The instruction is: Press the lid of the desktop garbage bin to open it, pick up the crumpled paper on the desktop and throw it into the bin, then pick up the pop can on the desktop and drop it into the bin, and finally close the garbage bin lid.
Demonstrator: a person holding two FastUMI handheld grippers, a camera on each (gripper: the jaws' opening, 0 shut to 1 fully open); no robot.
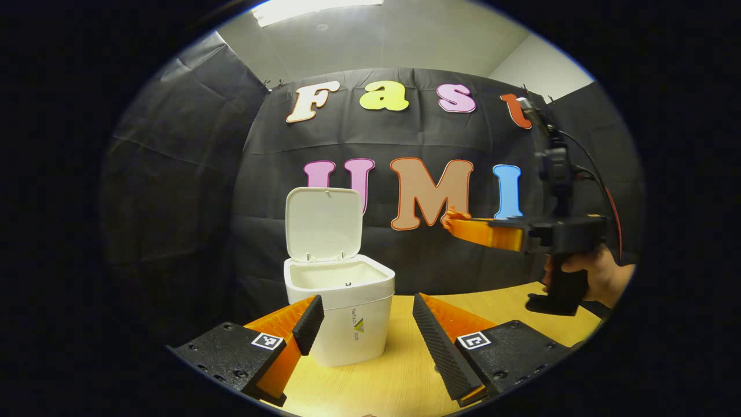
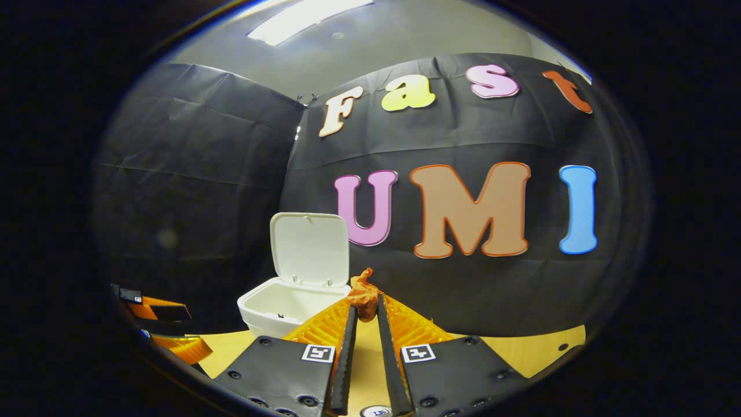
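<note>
The white desktop bin [image 1: 353, 324] stands on the wooden table with its lid [image 1: 323, 223] tipped up and its inside bare. My left gripper [image 1: 366, 301] is open, low over the table, its fingers spread either side of the bin's front. In the right gripper view my right gripper [image 2: 366, 305] is shut on a crumpled orange paper [image 2: 362, 289], lifted to the right of the bin [image 2: 272, 307] and slightly above its rim. In the left gripper view that right gripper [image 1: 457, 223] hangs at the right with the paper [image 1: 447, 215] at its tips. A small round top [image 2: 376, 412], perhaps the pop can, peeks in below.
A hand [image 1: 596, 278] holds the right gripper's handle, with a cable trailing up behind it. The wooden table [image 1: 509, 307] stretches to the right of the bin. The left gripper [image 2: 165, 324] shows low at the left of the right gripper view.
</note>
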